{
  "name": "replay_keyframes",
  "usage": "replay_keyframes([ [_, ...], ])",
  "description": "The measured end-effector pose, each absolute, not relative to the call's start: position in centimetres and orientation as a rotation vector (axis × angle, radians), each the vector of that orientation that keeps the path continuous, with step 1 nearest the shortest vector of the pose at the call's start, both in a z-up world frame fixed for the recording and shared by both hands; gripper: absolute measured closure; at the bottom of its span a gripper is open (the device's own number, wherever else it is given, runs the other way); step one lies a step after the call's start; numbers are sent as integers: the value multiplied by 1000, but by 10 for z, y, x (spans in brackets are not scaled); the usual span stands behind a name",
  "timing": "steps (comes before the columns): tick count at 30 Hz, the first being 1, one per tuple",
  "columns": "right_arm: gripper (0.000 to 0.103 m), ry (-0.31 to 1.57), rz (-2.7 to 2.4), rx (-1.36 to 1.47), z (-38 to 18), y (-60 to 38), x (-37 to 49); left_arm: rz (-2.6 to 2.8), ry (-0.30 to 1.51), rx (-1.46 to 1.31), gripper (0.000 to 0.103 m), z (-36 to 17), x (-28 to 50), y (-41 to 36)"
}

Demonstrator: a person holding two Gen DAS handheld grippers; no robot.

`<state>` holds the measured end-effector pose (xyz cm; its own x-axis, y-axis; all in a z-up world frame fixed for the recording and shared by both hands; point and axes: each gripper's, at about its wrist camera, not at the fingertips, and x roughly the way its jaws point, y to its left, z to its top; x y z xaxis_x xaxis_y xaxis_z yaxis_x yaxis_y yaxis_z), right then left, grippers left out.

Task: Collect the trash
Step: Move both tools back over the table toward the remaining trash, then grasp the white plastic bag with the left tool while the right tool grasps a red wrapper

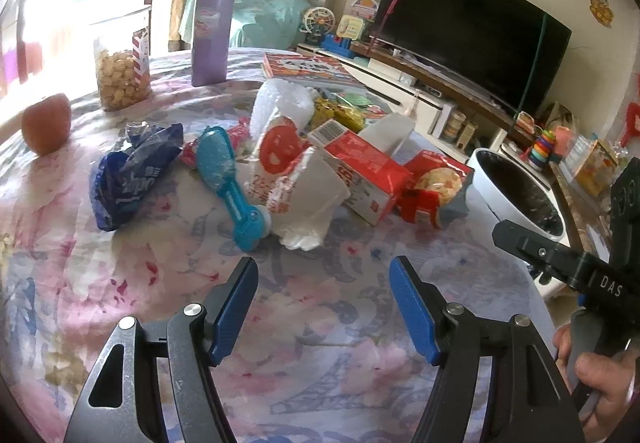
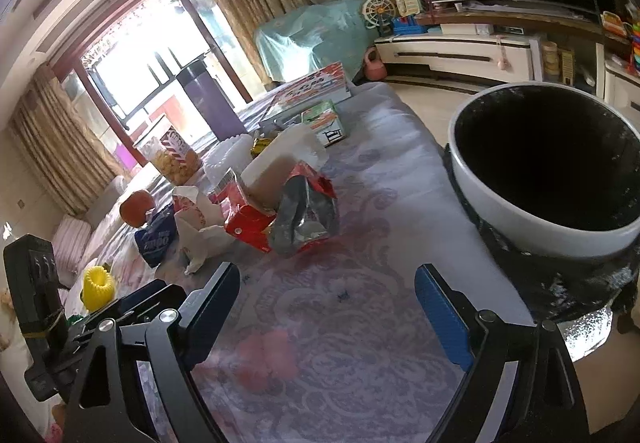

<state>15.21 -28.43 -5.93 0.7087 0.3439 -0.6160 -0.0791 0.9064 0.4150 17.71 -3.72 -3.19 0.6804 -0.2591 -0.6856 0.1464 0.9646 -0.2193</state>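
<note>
Collection not yet begun; wrappers [image 1: 132, 179], a red carton [image 1: 360, 171] and a snack bag [image 2: 304, 215] litter the bench [image 1: 320, 323]. Both grippers, left [image 1: 324, 303] and right [image 2: 326, 317], hold their fingers open and empty; the bin [image 2: 540, 171] waits nearby.

The tablecloth [image 1: 160, 283] carries a washed-out floral print in pink, lilac and grey-blue, and on it lie a dark blue crumpled bag [image 1: 128, 179] with white lettering, a turquoise brush [image 1: 228, 183], a red carton [image 1: 360, 171] with a white barcode panel, and a red snack packet [image 2: 304, 211] (silver on its inside). Behind them stand a purple flask [image 1: 210, 29] with a dark cap and an orange-red apple [image 1: 46, 123]. The bin [image 2: 540, 171] is white-rimmed with a black liner, and both grippers' pads [image 1: 412, 307] are blue on black frames.
</note>
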Motion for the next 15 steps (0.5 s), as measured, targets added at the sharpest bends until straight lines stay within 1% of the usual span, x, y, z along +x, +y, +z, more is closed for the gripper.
replay_keyframes([
  [15,13,755,254,341,-65,-274,192,-205,782,-72,35,-33,225,-40],
])
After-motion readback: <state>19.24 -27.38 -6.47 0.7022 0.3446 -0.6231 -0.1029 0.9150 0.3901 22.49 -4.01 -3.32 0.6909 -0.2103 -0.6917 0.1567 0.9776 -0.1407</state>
